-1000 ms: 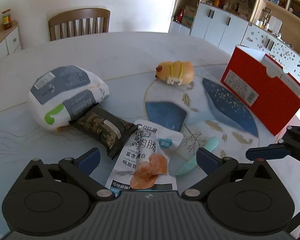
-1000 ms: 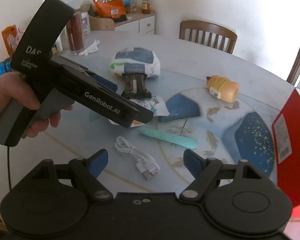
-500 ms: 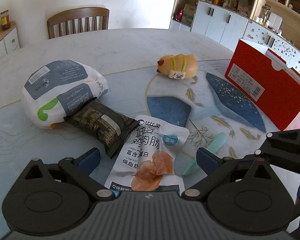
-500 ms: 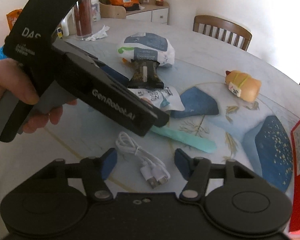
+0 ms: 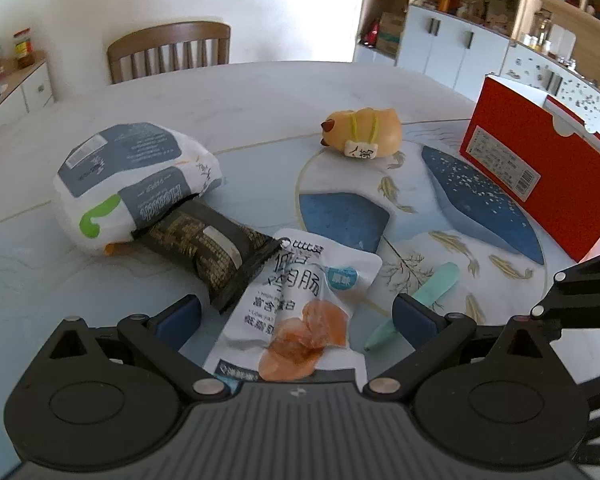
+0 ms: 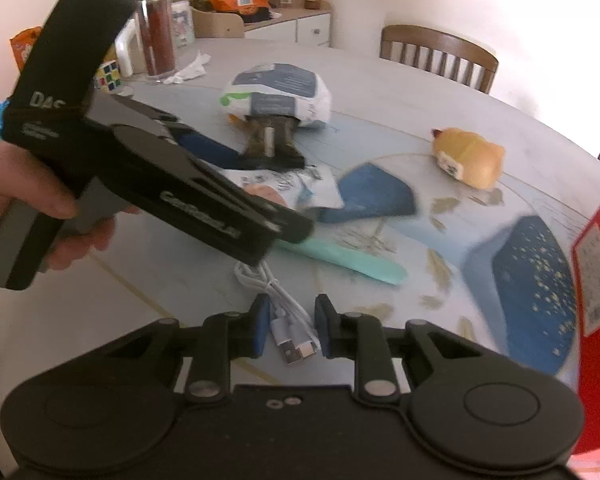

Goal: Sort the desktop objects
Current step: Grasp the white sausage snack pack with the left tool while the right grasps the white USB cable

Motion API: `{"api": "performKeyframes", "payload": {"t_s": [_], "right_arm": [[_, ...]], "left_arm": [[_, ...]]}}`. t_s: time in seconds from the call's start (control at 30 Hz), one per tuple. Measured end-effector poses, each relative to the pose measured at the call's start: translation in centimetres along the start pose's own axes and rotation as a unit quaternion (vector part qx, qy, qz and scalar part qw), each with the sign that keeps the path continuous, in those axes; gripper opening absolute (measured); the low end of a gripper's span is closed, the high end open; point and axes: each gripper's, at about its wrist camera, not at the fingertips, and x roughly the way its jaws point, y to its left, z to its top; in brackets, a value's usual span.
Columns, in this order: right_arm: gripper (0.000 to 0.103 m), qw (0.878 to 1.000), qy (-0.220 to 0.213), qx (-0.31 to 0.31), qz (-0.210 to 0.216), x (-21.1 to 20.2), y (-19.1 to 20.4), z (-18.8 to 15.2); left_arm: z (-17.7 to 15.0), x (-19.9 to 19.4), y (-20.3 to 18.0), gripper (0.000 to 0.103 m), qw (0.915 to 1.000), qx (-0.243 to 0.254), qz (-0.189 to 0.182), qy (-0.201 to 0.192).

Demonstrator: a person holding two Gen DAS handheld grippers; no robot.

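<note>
Just beyond the coiled white USB cable (image 6: 284, 312) I see a mint-green pen (image 6: 340, 258). My right gripper (image 6: 288, 330) fingers pinch the cable; left gripper (image 5: 296, 316) fingers spread.

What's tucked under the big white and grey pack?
The white and grey pack lies on one end of the black snack bar. Something orange peeks out beneath; the rest is covered.

Paper pack (image 5: 136, 176) at far left on the table (image 5: 260, 96), partly over the dark bar (image 5: 212, 246); sausage pouch (image 5: 300, 300) overlapping before that; toy (image 5: 364, 132) behind, box (image 5: 540, 168) at right; cable (image 6: 284, 308) nearest.
</note>
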Motion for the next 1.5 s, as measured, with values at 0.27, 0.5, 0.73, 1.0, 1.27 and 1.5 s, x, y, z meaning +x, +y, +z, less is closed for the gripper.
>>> {"api": "performKeyframes", "payload": {"t_s": [0.27,0.5,0.73,1.0,1.27,1.5], "right_arm": [[0.022,0.999,0.008,0.019,-0.029,-1.3,-2.3,-1.5],[0.022,0.999,0.011,0.031,-0.032,-2.0,-3.1,-2.2],[0.023,0.999,0.01,0.031,-0.028,-2.2,-3.3,-2.4],[0.023,0.999,0.007,0.028,-0.027,-2.3,-3.2,-2.6],[0.021,0.999,0.005,0.023,-0.022,-2.5,-3.3,-2.7],[0.02,1.0,0.01,0.025,-0.017,-3.1,-3.6,-3.0]], "left_arm": [[-1.2,-0.7,-1.5,0.098,0.9997,0.021,0.014,-0.004],[-0.7,-0.8,-1.3,0.086,0.9999,-0.004,0.009,-0.011],[0.1,-0.8,-0.8,0.086,0.998,-0.062,-0.01,-0.006],[1.2,1.1,-3.1,0.086,0.9977,-0.041,0.053,-0.002],[0.9,1.3,-4.1,0.063,0.9955,-0.016,0.093,-0.012],[0.8,0.9,-4.3,0.06,0.9952,-0.013,0.096,-0.018]]}}
